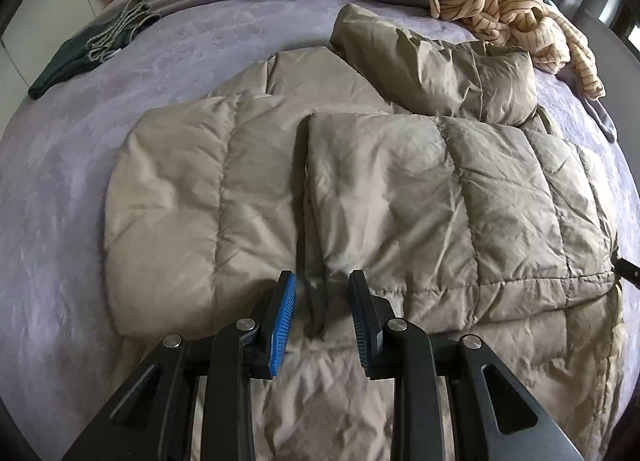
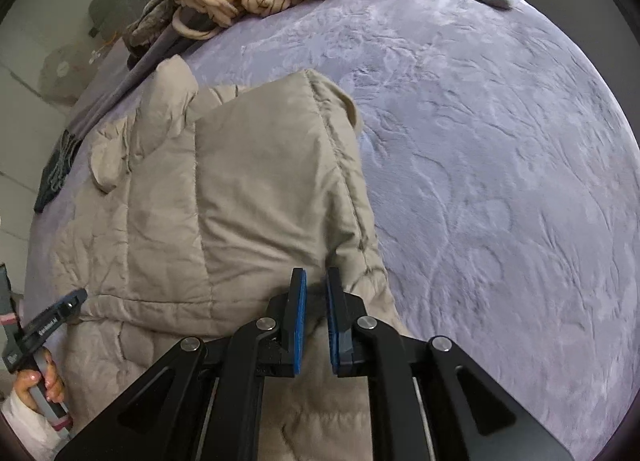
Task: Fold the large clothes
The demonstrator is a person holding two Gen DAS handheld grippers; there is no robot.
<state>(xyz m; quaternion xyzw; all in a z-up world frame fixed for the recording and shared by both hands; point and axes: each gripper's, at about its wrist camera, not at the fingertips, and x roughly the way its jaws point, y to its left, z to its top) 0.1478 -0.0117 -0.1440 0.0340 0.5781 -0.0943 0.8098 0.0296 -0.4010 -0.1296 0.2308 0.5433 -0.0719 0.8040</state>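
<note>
**Puffer jacket, side panel fold in hand**

Nearest to us, the left gripper (image 1: 322,293) hovers above the beige puffer jacket (image 1: 248,189) with its fingers partly apart. The dark front edge of the jacket (image 1: 316,301) runs up between them, and we see no pad pressing on it; we read this gripper as holding nothing.

The right gripper (image 2: 316,293) points steeply down with its fingers narrowly apart. A bit of the jacket's edge (image 2: 318,289) sits in the gap; whether the pads pinch it we cannot tell. From here the raised panel (image 2: 272,181) stands up toward 12 o'clock, tented off the bed.

At 8 o'clock in the right view, a hand (image 2: 40,385) grips the handle of the other gripper.

Our judgement: the step is folding one side of the jacket inward, partway done. The next move calls for laying the raised panel flat across the body and smoothing it, then dealing with the sleeve (image 1: 436,69), which lies bunched at 1 o'clock in the left view.

Further off, the jacket lies spread on the purple bedspread (image 2: 500,181). At the far edge, 12 to 1 o'clock, a striped cream garment (image 1: 516,9) is heaped; a dark garment (image 1: 80,53) lies at 10 o'clock.
</note>
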